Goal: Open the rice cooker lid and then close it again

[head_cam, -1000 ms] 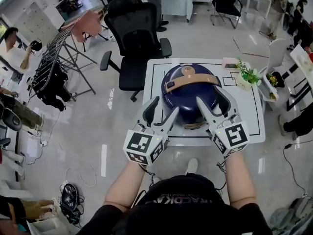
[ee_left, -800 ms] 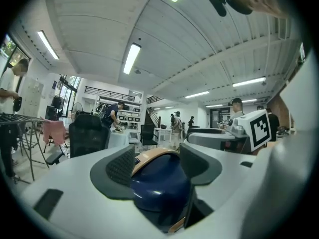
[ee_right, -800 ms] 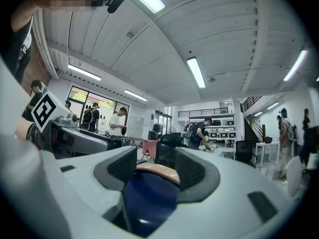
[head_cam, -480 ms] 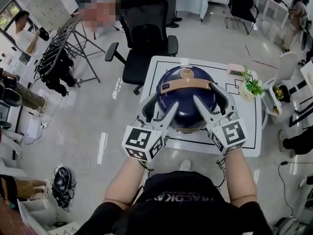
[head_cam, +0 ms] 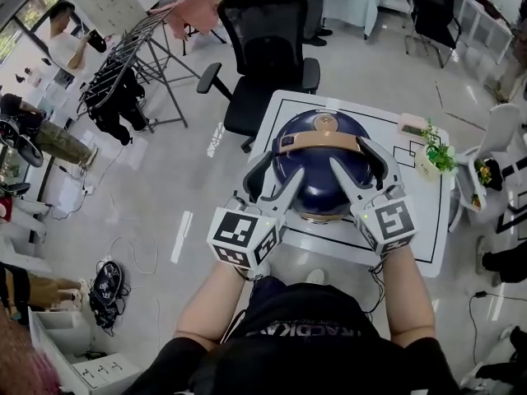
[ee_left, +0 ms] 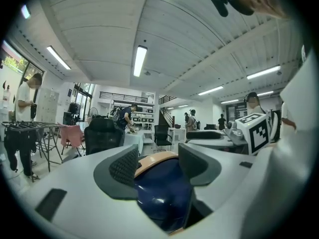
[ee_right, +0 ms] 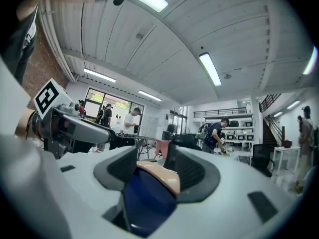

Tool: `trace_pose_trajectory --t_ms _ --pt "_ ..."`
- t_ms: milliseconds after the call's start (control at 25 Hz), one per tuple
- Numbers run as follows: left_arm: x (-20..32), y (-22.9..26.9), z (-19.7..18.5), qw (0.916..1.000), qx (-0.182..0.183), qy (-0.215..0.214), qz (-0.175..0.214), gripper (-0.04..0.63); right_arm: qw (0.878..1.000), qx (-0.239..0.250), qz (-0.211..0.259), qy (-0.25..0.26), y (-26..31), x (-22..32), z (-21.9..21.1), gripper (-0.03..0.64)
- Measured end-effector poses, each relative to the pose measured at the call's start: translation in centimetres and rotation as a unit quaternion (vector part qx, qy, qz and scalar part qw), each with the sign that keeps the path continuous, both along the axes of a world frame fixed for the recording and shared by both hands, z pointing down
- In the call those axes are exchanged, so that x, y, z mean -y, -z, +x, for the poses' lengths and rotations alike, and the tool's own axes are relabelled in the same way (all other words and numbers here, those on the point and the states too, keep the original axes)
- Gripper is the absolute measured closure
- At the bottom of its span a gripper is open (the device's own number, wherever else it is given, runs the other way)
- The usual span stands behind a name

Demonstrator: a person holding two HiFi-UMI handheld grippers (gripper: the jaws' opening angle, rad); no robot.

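We lose the flanks of the rice cooker under the left gripper, whose jaws have just been closing with its dome between them, and the right gripper. In both gripper views the gripper bodies hide everything below the dome.

One navy rice cooker; one white table; two grippers, the left gripper and the right gripper; one black office chair by the table; one clothes drying rack; one small potted plant
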State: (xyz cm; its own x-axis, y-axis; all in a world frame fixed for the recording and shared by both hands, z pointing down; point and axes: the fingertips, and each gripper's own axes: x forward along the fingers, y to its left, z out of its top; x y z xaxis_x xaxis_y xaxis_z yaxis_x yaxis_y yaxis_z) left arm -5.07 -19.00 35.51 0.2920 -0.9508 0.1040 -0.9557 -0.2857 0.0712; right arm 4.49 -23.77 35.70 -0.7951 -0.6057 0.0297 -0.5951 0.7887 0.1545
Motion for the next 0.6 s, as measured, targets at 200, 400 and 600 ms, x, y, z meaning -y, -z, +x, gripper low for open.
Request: trace_pose_trajectory --t_ms 200,400,600 --pt "0.0 0.6 -0.1 1.0000 -0.002 -0.001 0.004 0.371 1.000 -0.024 0.017 0.002 0.1 -0.2 -0.4 0.391" --pt "0.7 0.8 -0.7 0.9998 -0.002 -0.014 0.011 0.419 0.998 -0.048 0.029 -0.008 -0.1 -0.1 -1.1 0.392" --pt "2.3 1.0 -1.2 0.9995 -0.010 -0.025 0.017 0.532 0.995 -0.083 0.046 -0.021 -0.6 0.4 -1.4 0.391"
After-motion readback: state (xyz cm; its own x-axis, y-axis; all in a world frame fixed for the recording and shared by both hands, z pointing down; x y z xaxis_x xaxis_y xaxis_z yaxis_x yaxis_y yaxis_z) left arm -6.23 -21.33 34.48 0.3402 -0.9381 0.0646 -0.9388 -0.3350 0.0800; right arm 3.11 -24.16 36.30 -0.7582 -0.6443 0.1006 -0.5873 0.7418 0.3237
